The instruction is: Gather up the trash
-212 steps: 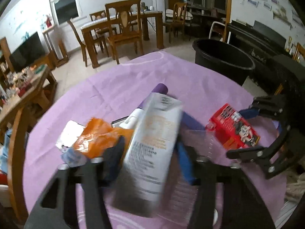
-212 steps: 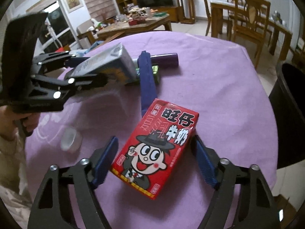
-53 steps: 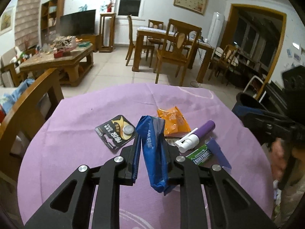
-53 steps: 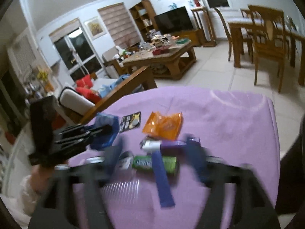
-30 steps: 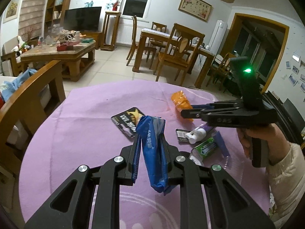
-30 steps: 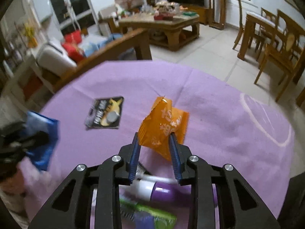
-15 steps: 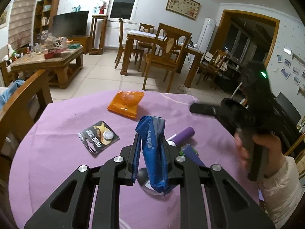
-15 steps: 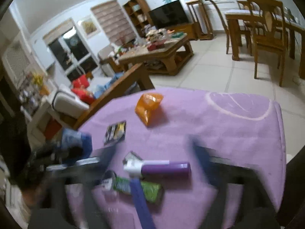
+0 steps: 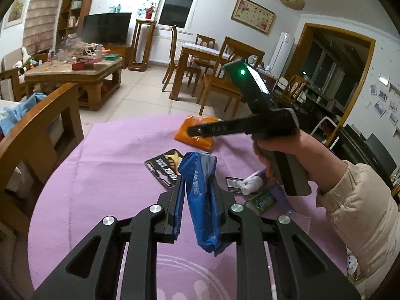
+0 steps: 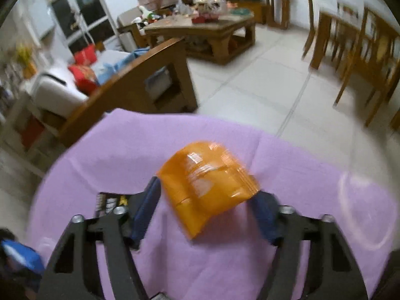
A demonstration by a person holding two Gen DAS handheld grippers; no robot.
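Now the right gripper (image 10: 203, 207) has just been closing its fingers around the orange wrapper (image 10: 206, 185) on the purple desk (image 10: 312, 200), beyond the black card (image 9: 165, 166). The slick wrapper could slip out. The left gripper (image 9: 197, 215) squeezes the blue wrapper (image 9: 202, 200) tight.

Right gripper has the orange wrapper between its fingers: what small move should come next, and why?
Probably finish closing the right gripper on the orange wrapper. Its jaws have just been closing, yet in the right wrist view they straddle the wrapper with gaps at both sides. The left gripper is shut on the blue wrapper, so it is occupied.
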